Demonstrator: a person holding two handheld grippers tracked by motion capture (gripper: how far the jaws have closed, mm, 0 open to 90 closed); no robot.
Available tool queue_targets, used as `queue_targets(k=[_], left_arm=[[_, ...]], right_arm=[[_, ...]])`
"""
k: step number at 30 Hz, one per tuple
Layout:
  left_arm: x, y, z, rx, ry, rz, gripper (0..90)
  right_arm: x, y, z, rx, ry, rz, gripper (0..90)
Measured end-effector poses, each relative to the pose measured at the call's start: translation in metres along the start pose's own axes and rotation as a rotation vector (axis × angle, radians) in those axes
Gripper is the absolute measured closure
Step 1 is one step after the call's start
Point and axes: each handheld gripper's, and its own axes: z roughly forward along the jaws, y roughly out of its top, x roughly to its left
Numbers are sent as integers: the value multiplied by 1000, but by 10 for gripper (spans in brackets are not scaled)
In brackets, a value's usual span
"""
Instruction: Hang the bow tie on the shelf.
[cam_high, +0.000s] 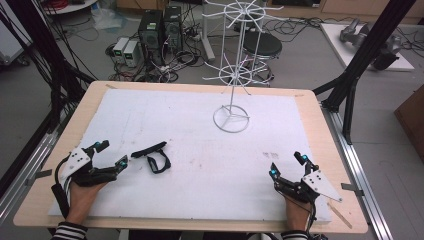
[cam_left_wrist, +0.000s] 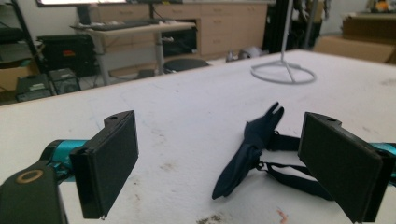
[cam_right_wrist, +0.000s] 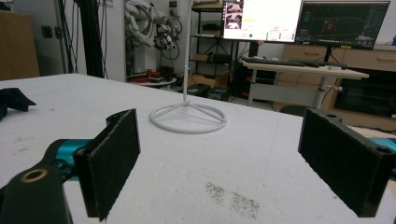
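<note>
A dark bow tie (cam_high: 151, 154) with its thin strap lies flat on the white worktop (cam_high: 200, 165), near the left edge and toward the front. The left gripper (cam_high: 111, 155) is released, jaws wide apart, low over the worktop just beside the tie; in the left gripper view the folded cloth (cam_left_wrist: 247, 154) sits between the jaws, nearer the right-hand one, with the strap running behind it. The right gripper (cam_high: 287, 166) is released too, holding nothing, near the front right corner and well apart from the tie. A white wire stand (cam_high: 231, 119) rises toward the back edge.

The step in hand looks like picking up the tie. To do it well, slide forward so the thick folded middle is centred, stay low, and close on cloth, not the loose strap.
</note>
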Motion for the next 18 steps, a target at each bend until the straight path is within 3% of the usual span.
queue_targets(k=[6,10,15,18], left_arm=[[-1,10,8,75,-44,47,127],[-2,14,15,155,-60,107,141],[-3,16,28,278,-96,116,145],[-4,16,34,335,-106,137,198]], right_arm=[[0,0,0,-3,-1,-13,118],[0,0,0,-3,-1,-12,118],[0,0,0,-4,-2,-15,118],[0,0,0,-4,-2,-16,118]])
